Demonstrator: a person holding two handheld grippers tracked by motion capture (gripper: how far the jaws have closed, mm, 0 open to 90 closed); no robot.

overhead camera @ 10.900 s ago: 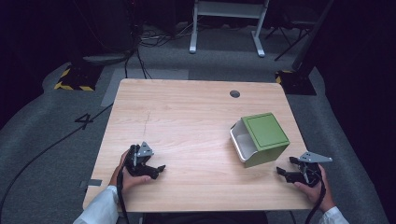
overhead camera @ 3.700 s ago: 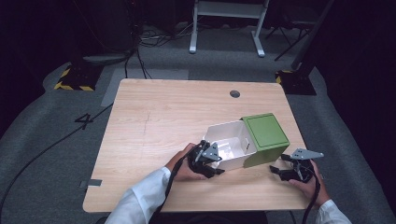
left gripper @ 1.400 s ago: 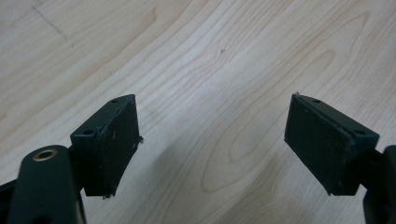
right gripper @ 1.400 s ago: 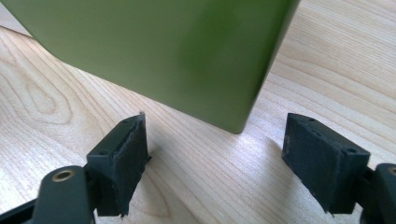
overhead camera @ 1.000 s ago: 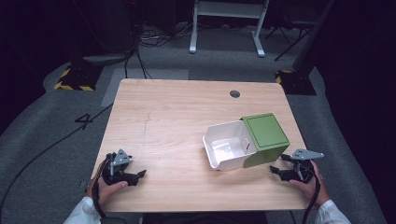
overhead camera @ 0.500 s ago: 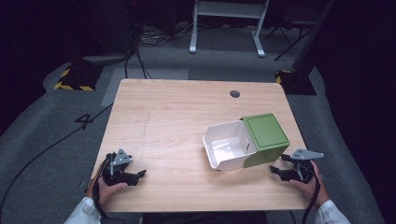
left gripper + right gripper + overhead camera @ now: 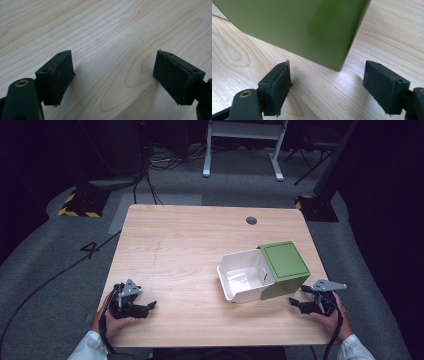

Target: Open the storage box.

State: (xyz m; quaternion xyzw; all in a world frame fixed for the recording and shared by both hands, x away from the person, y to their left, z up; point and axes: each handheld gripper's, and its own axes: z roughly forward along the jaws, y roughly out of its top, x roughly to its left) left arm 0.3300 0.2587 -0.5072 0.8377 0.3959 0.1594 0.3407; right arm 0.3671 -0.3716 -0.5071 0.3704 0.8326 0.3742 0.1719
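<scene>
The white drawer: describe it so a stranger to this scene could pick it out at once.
Start at the wooden table and look to its right half, where a green box sits near the right hand-held gripper. The white drawer sticks out of that box's left side, pulled most of the way open. It is the only white, open-topped tray on the table, holding just a small clear item that is hard to make out.

The high view looks forward and down from above the near side, taking in the whole table [image 7: 200, 245] from well back. The left gripper view sits close over bare wood at the near left. The right gripper view, near right, faces the green box [image 7: 294, 27], shared with the high view [image 7: 285, 265].
</scene>
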